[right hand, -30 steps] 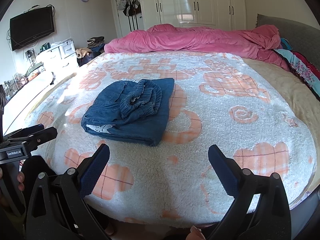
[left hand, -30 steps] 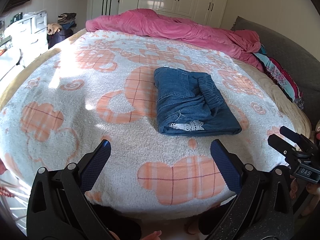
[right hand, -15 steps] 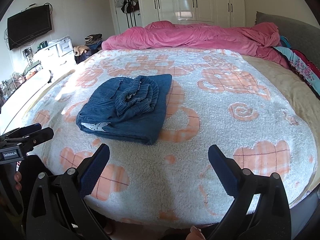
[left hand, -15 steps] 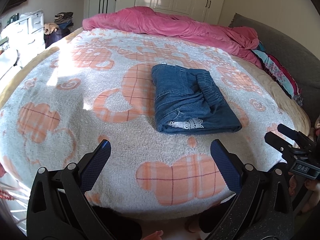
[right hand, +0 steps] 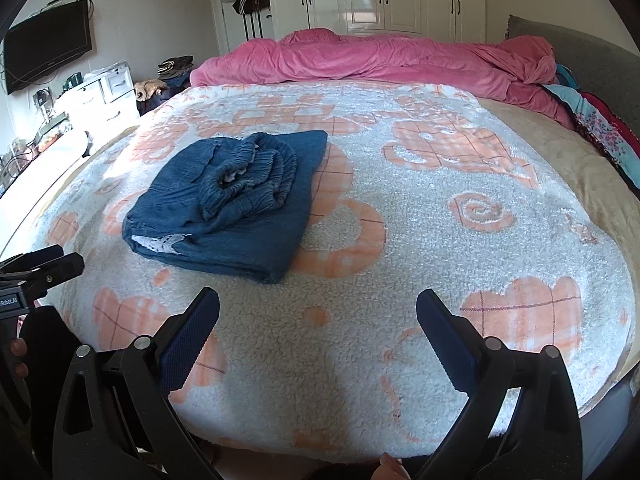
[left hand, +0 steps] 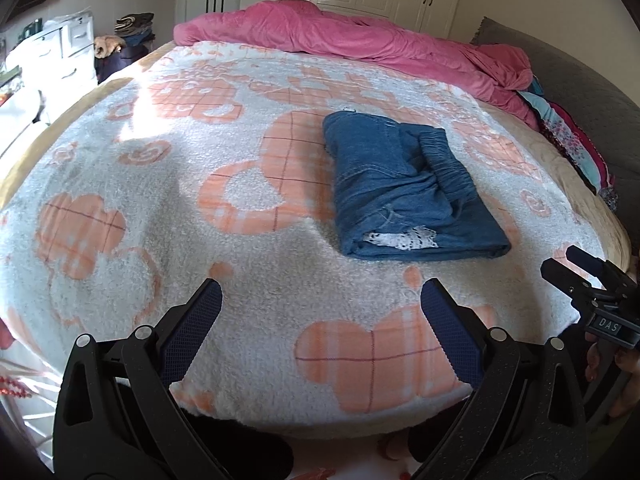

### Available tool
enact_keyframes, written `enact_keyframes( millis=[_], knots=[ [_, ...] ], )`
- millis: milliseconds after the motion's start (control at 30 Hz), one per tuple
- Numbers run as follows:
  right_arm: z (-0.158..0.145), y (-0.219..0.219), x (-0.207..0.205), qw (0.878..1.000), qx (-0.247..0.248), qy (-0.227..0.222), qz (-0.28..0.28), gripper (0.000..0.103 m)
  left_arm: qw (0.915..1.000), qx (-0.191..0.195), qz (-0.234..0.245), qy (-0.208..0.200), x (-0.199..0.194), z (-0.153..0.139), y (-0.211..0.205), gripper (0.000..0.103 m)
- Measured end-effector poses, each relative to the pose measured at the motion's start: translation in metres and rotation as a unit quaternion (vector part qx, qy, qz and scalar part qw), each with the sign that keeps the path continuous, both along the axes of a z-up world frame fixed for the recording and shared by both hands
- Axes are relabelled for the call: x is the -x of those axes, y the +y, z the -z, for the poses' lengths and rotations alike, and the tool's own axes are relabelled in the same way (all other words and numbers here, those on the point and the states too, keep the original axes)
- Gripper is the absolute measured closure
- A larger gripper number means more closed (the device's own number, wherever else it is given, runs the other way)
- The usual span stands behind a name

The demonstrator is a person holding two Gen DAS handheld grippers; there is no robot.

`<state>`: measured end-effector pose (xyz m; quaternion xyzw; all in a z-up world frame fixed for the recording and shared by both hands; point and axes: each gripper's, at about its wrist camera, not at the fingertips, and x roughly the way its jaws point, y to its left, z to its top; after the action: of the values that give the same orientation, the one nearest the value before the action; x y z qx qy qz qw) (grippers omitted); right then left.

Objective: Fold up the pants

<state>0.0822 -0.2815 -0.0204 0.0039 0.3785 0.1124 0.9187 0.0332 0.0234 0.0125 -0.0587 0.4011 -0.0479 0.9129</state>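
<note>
From the left wrist view, the pants (left hand: pixel 404 192) sit folded into a compact denim bundle on the fleece blanket (left hand: pixel 160 184) covering the bed, with the left hand-held gripper (left hand: pixel 320 314) hanging back near the bed's edge, fingers spread wide and holding nothing. The bundle is ahead and a bit to the right of it, well apart. The job looks basically done to me, so the main risk is poking at it again: the elastic waistband on top is bunched and loose, and a snag from a fingertip could drag the fold open. There's also a white lace bit peeking out the near end that could catch. The other tool shows at the far right edge. Switching to the right wrist view, the right hand-held gripper (right hand: pixel 318 314) is also spread open and empty, and the pants (right hand: pixel 236 204) lie ahead and off to its left, not touching. The pink duvet (right hand: pixel 380 56) is heaped at the far side.
</note>
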Motion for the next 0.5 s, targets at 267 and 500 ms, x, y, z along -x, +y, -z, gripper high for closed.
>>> enact_keyframes(
  millis=[267,500],
  knots=[
    [0.009,-0.031,-0.034,0.999,-0.001,0.018,0.041,0.005,0.9996,-0.004,-0.026,-0.005,-0.023,-0.006,0.027,0.009],
    [-0.003,-0.146,-0.117,0.987,0.018,0.025,0.155,0.005,0.9902,-0.059,-0.126,0.011,-0.113,-0.006,0.115,0.009]
  ],
)
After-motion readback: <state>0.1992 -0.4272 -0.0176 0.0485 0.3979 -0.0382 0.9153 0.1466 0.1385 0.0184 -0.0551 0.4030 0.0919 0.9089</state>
